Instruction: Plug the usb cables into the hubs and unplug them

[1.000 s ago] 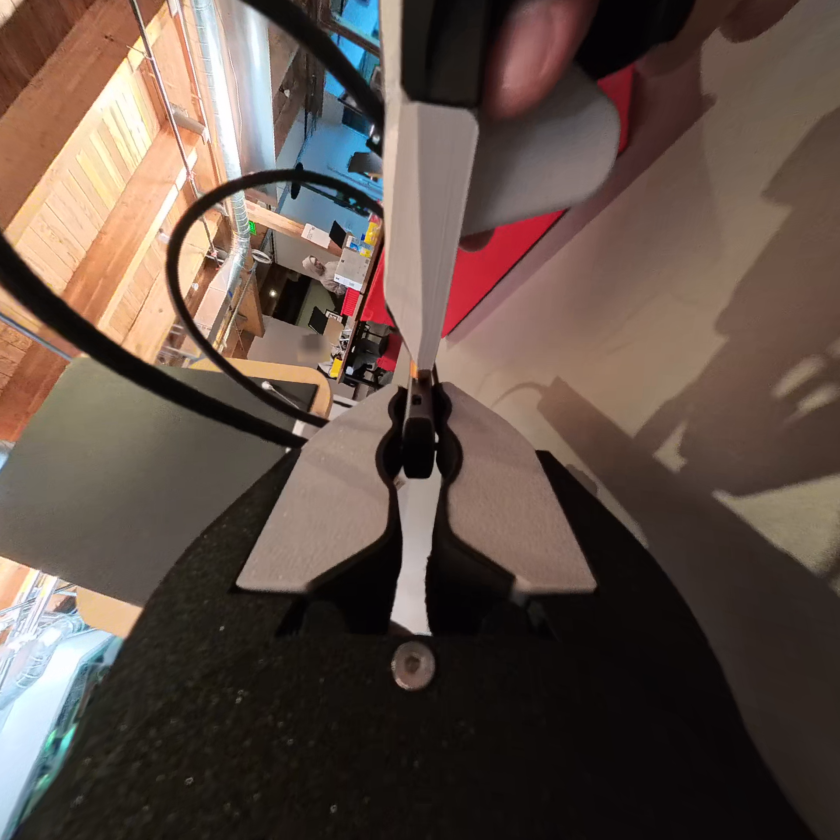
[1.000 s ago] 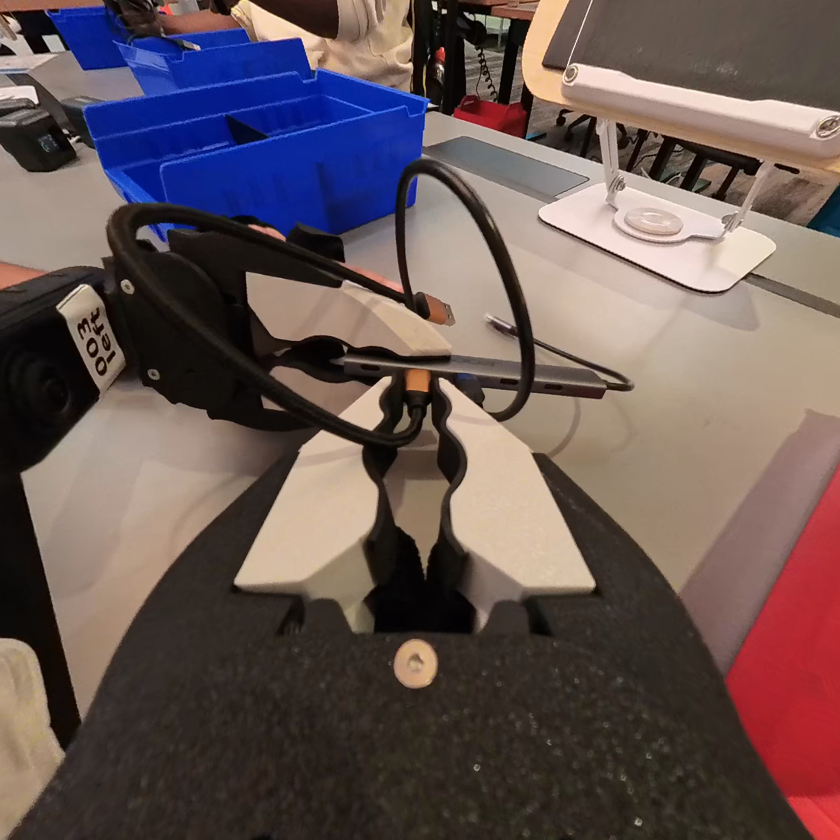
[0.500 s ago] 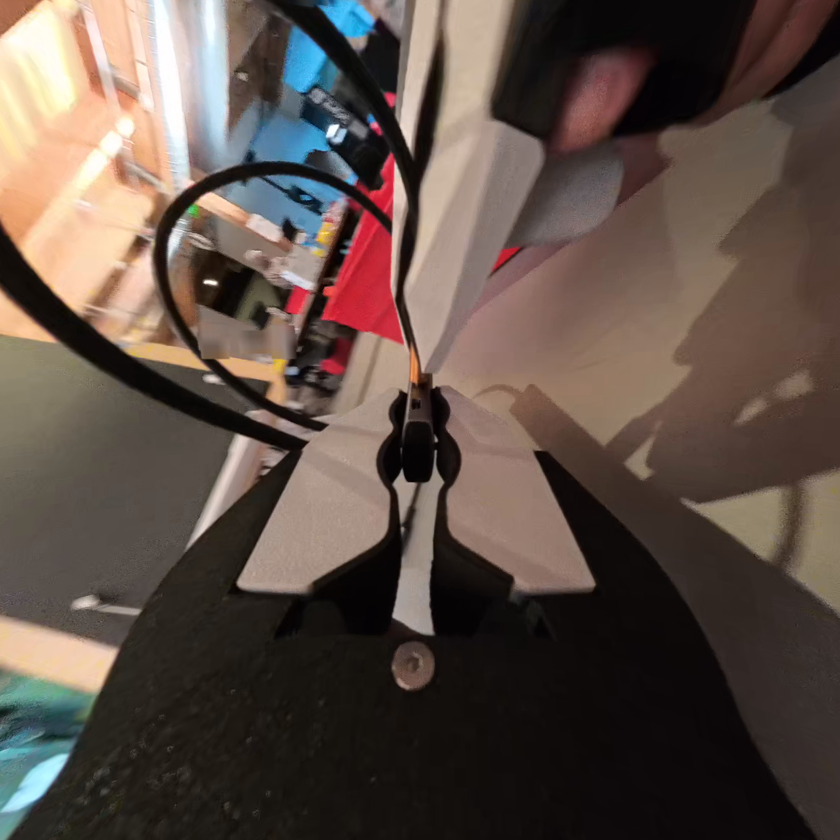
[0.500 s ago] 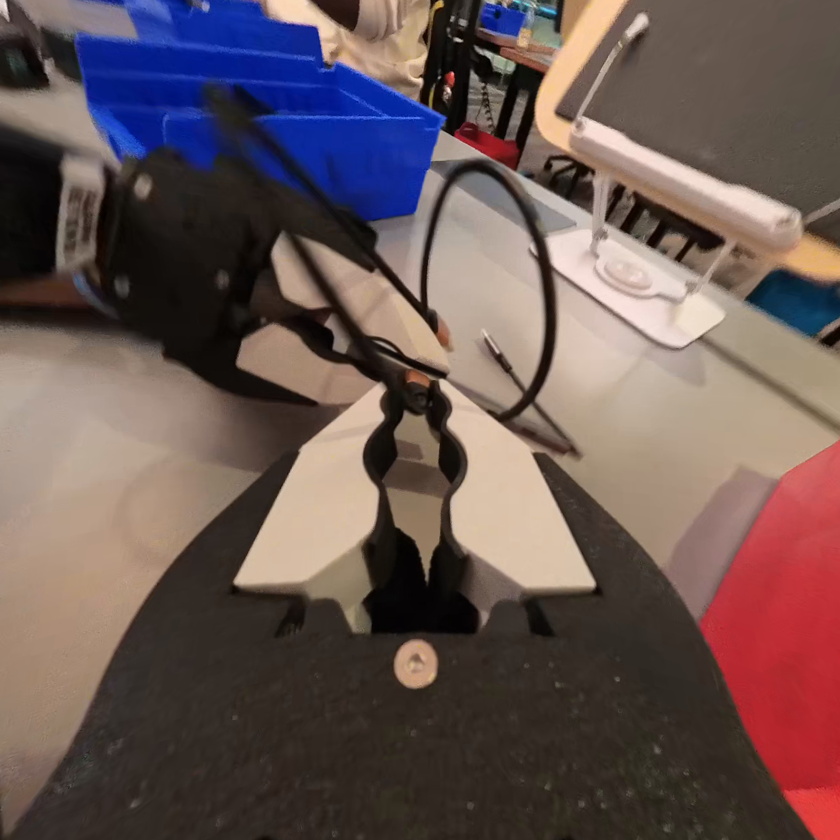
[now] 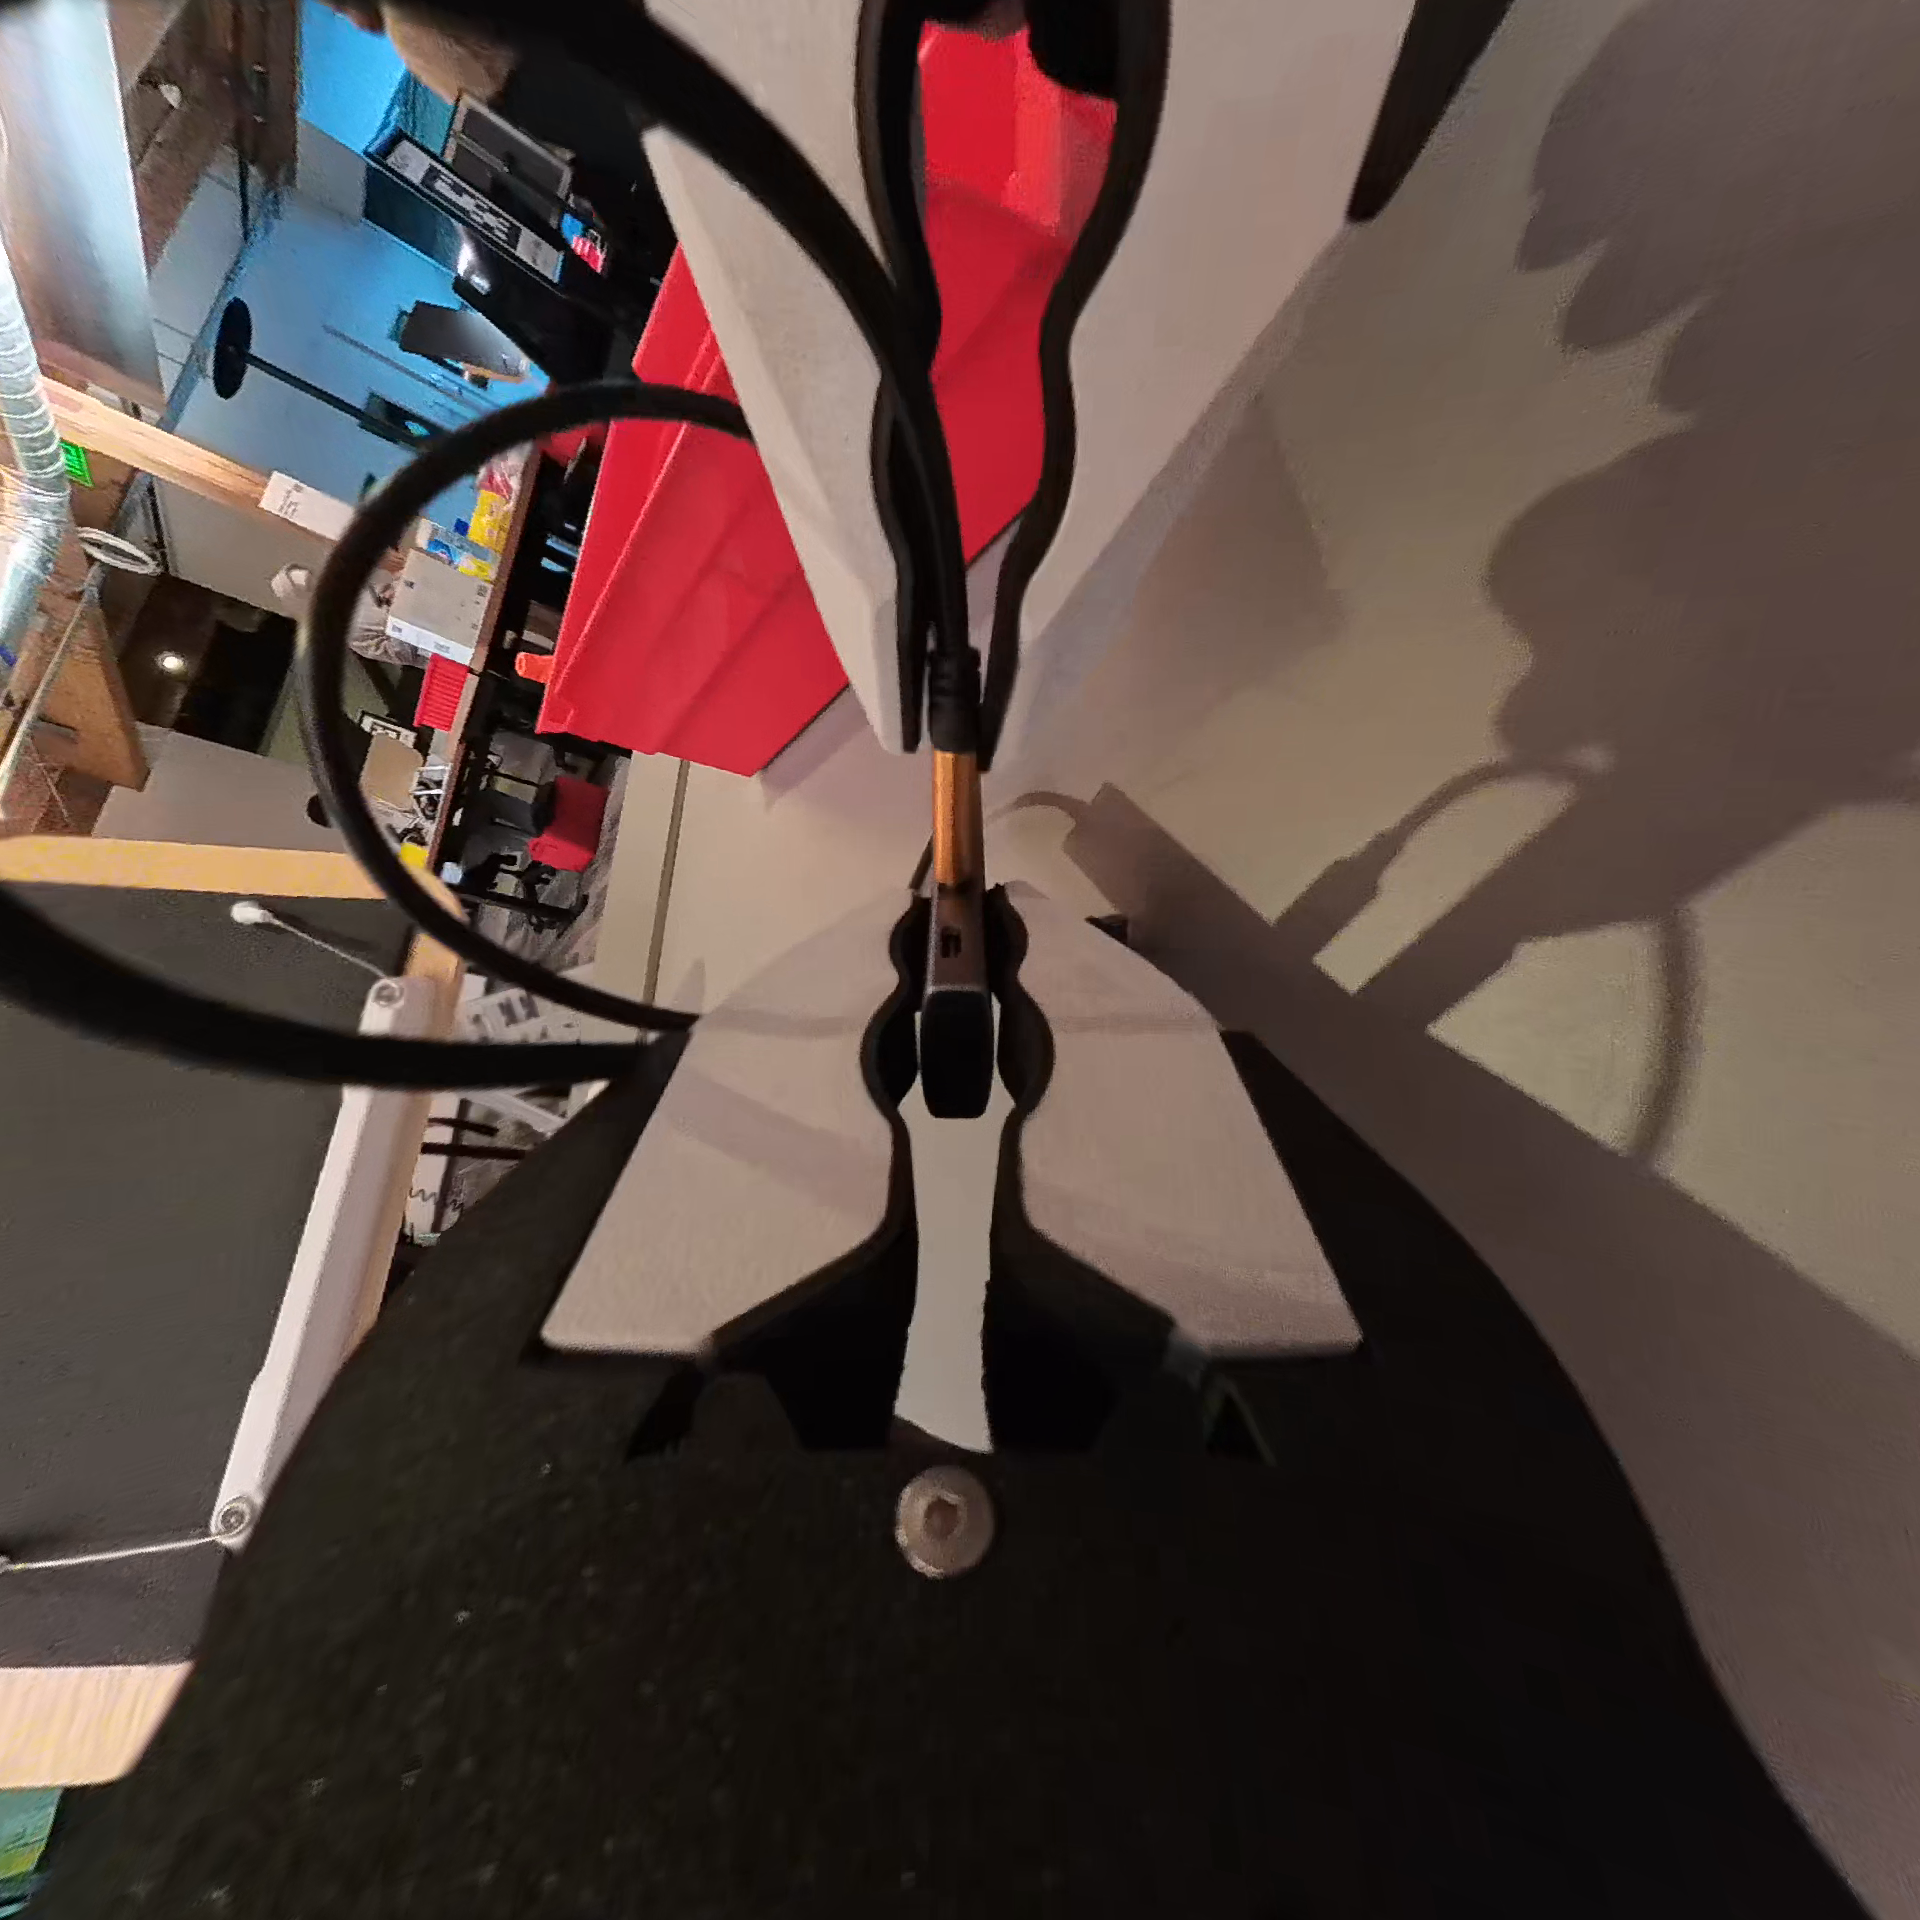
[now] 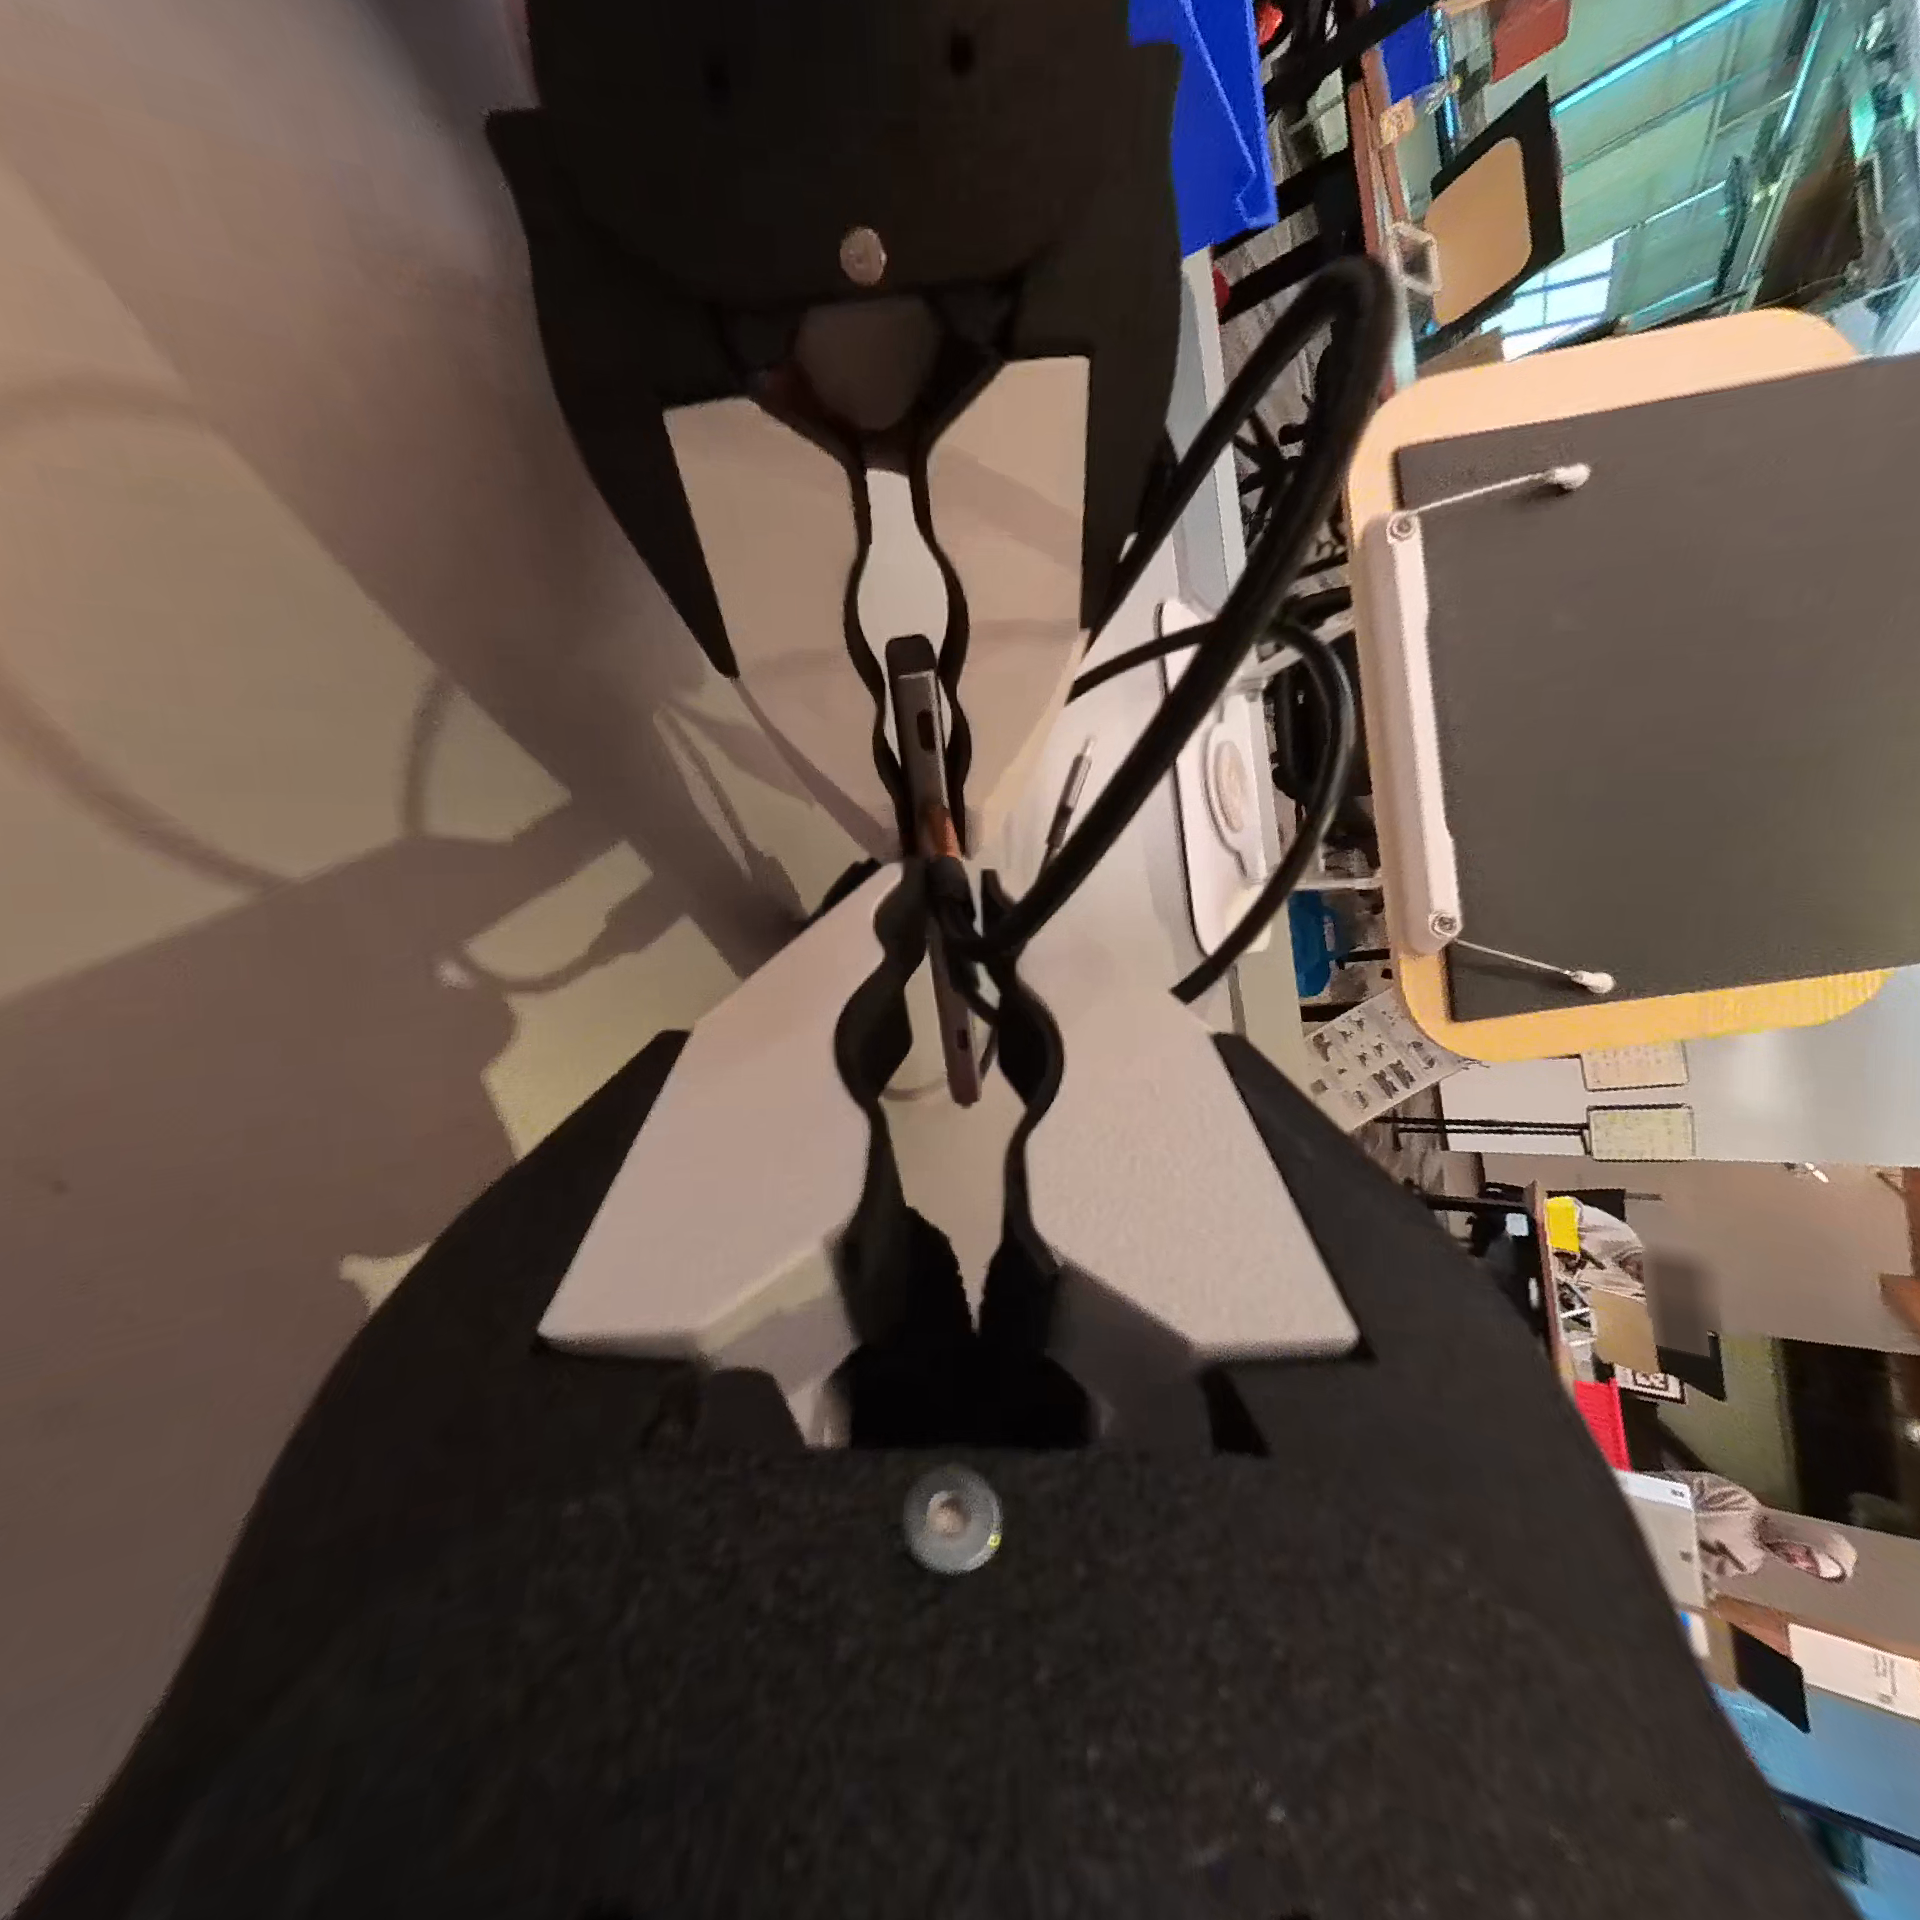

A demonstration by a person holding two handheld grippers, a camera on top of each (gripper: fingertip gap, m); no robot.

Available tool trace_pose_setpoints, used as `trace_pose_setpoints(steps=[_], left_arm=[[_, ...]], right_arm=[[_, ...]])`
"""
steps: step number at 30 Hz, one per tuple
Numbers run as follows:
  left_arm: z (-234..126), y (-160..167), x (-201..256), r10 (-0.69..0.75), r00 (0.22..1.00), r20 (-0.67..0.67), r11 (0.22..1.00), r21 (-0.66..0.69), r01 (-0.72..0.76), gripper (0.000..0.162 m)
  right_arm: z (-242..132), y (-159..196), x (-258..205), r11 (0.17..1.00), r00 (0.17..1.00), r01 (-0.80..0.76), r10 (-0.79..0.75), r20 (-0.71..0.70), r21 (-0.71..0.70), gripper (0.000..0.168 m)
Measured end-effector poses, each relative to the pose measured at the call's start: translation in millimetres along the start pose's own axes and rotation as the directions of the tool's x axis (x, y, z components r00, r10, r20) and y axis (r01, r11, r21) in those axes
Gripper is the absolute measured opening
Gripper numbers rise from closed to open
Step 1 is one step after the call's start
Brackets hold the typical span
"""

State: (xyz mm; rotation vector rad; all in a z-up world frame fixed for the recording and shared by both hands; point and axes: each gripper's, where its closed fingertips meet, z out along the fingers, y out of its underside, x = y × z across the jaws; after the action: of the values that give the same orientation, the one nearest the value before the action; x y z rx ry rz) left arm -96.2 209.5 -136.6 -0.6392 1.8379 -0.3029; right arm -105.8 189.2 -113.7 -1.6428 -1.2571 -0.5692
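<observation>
Grippers meet tip to tip above a pale grey table (image 5: 1558, 665), both views rolled on their side. The left gripper (image 5: 956, 935) is clamped on a slim dark grey hub (image 5: 954, 997), held edge-on between its pale fingers (image 5: 790, 1143). The right gripper (image 6: 951, 914) is closed around the black end of a copper-collared plug (image 5: 954, 821) that sits against the hub's end; the black cable (image 5: 343, 582) loops wide from there and trails out of frame. In the right wrist view the hub (image 6: 920, 717) runs from one set of jaws toward the other. Hard shadows of tools and cable fall across the tabletop. A red bin (image 5: 707, 582) stands at the table's far side, a blue bin (image 6: 1210, 114) at another edge. A wood-rimmed dark board on a white stand (image 6: 1662, 686) stands just beyond the cable. Behind lie wooden beams, a silver duct (image 5: 26, 436), and shelves crowded with boxes.
</observation>
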Motion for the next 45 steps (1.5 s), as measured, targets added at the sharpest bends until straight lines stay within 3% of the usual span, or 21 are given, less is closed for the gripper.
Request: trace_pose_setpoints(steps=[5, 13, 17, 20, 23, 27, 29, 32, 36, 40, 45], left_arm=[[-2.4, -2.6, 1.6, -0.008, 1.000, -0.020, 1.000, 0.016, 0.008, 0.010], [-5.0, -7.0, 2.2, -0.022, 0.999, -0.034, 0.998, 0.052, 0.023, 0.010], [-14.2, -20.3, -0.5, -0.083, 0.993, -0.089, 0.983, 0.154, 0.096, 0.011], [-24.2, -33.0, -5.0, -0.219, 0.958, -0.188, 0.939, 0.225, 0.259, 0.011], [-37.9, -49.1, -19.2, -0.390, 0.871, -0.298, 0.830, 0.296, 0.473, 0.011], [-65.5, -76.6, -40.5, -0.506, 0.706, -0.496, 0.608, 0.376, 0.700, 0.014], [-68.9, -79.0, -44.0, -0.522, 0.680, -0.515, 0.588, 0.361, 0.724, 0.016], [-62.4, -71.1, -44.8, -0.555, 0.683, -0.475, 0.617, 0.315, 0.721, 0.018], [-49.8, -58.6, -29.4, -0.596, 0.582, -0.553, 0.606, 0.166, 0.778, 0.010], [-48.4, -65.7, -25.9, -0.628, 0.438, -0.643, 0.471, 0.135, 0.872, 0.010], [-49.0, -71.3, -22.0, -0.621, 0.303, -0.723, 0.357, 0.082, 0.930, 0.009]], right_arm=[[2.1, -4.7, 1.0, 0.999, 0.999, 0.032, -0.032, -0.002, 0.022, 0.013], [1.5, -5.6, -4.1, 0.997, 0.998, 0.054, -0.055, 0.024, 0.050, 0.005], [-11.6, -12.0, 0.7, 0.988, 0.996, -0.062, 0.052, 0.075, 0.142, 0.005], [-22.1, -21.2, 9.5, 0.936, 0.964, -0.252, 0.221, 0.148, 0.246, 0.005], [-35.3, -32.6, 27.5, 0.768, 0.830, -0.551, 0.463, 0.312, 0.326, 0.005], [-54.0, -52.3, 51.1, 0.364, 0.474, -0.880, 0.629, 0.617, 0.305, 0.004], [-52.5, -53.0, 54.3, 0.219, 0.318, -0.948, 0.644, 0.696, 0.231, 0.004], [-44.9, -48.2, 52.0, 0.103, 0.187, -0.982, 0.663, 0.725, 0.159, 0.005], [-35.6, -36.9, 38.0, 0.179, 0.209, -0.977, 0.715, 0.668, 0.115, 0.007], [-39.7, -34.6, 37.7, 0.215, 0.251, -0.967, 0.716, 0.652, 0.136, 0.006], [-41.5, -33.5, 30.3, 0.249, 0.278, -0.958, 0.700, 0.658, 0.140, 0.005]])
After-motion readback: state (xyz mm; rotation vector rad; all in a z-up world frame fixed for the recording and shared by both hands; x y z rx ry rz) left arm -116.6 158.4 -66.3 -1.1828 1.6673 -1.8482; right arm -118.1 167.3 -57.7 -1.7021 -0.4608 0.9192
